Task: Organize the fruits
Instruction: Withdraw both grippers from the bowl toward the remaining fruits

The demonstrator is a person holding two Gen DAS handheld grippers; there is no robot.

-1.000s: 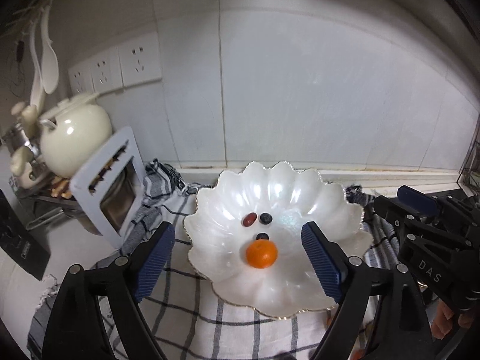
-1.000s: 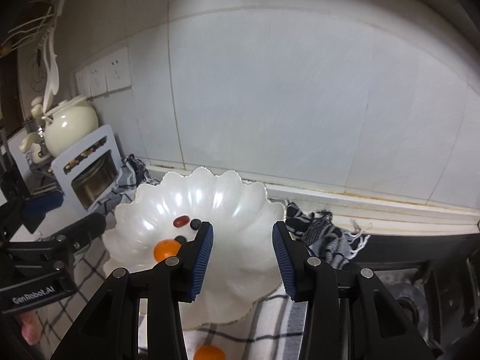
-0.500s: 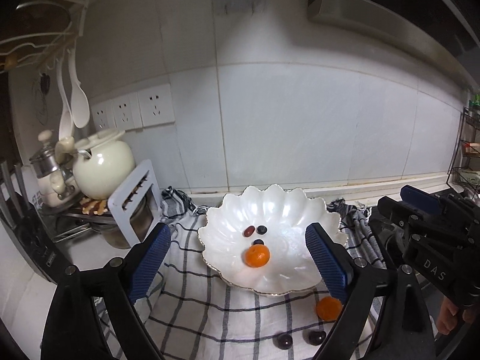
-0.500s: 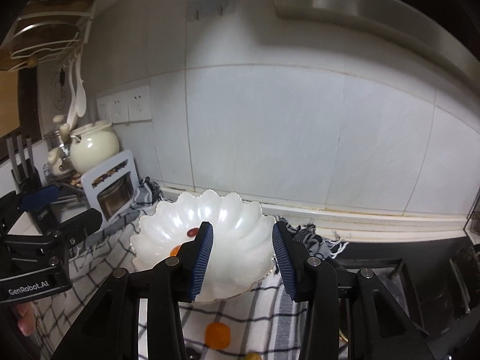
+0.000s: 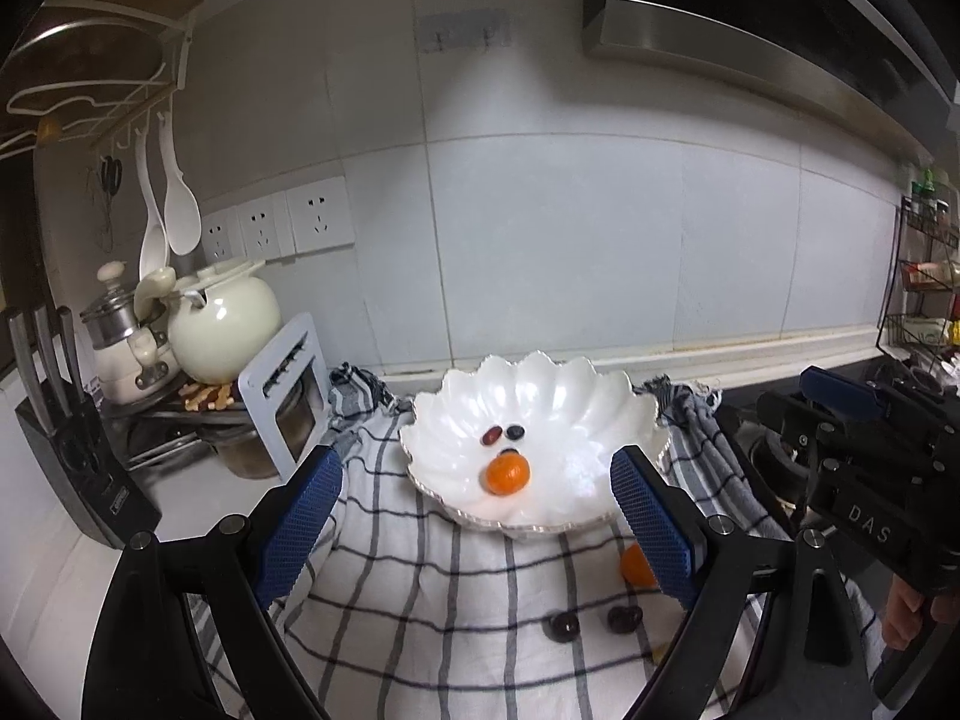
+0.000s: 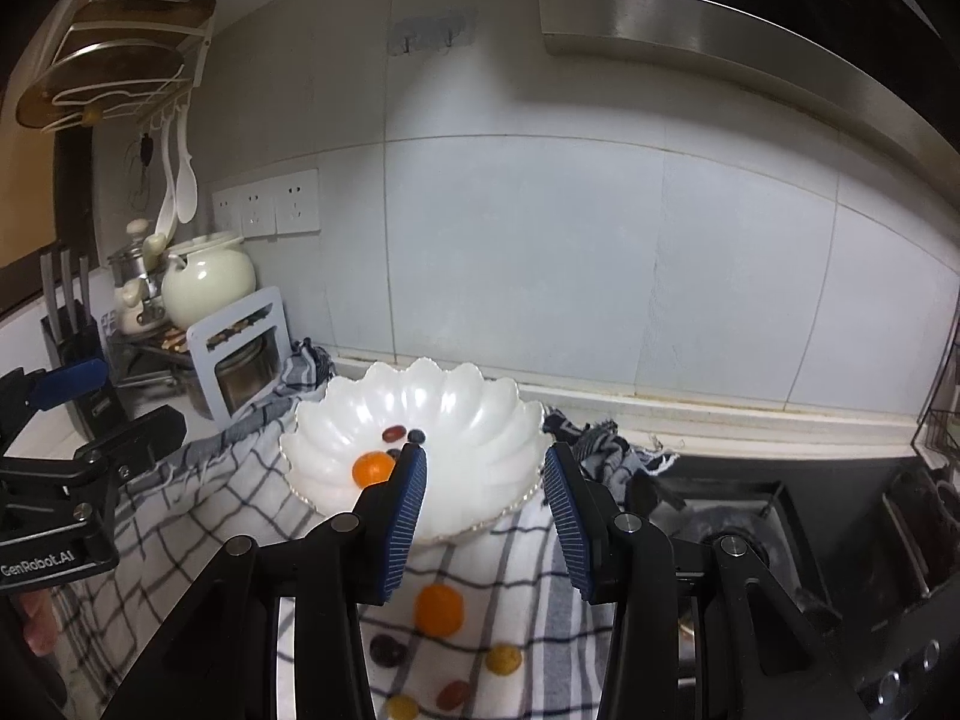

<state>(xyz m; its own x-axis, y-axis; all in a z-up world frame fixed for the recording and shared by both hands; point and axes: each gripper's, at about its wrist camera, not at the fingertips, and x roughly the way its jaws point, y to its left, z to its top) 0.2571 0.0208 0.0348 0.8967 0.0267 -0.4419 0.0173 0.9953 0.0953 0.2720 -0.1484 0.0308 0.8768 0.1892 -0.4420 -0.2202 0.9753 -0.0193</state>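
Two grippers, both empty. Left gripper [image 5: 474, 516] jaws wide apart, white scalloped bowl [image 5: 576, 396] framed between them, beyond tips. Bowl holds orange [image 5: 507, 475] plus three small dark fruits. Right gripper [image 6: 485, 510] jaws apart, above bowl's near rim. Second orange [image 6: 440, 610] and small fruits loose on checked cloth [image 6: 198, 516], below right gripper's fingers.

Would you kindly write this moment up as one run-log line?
left gripper: open, empty | right gripper: open, empty | bowl: one orange, small fruits | checked cloth: second orange, loose fruits
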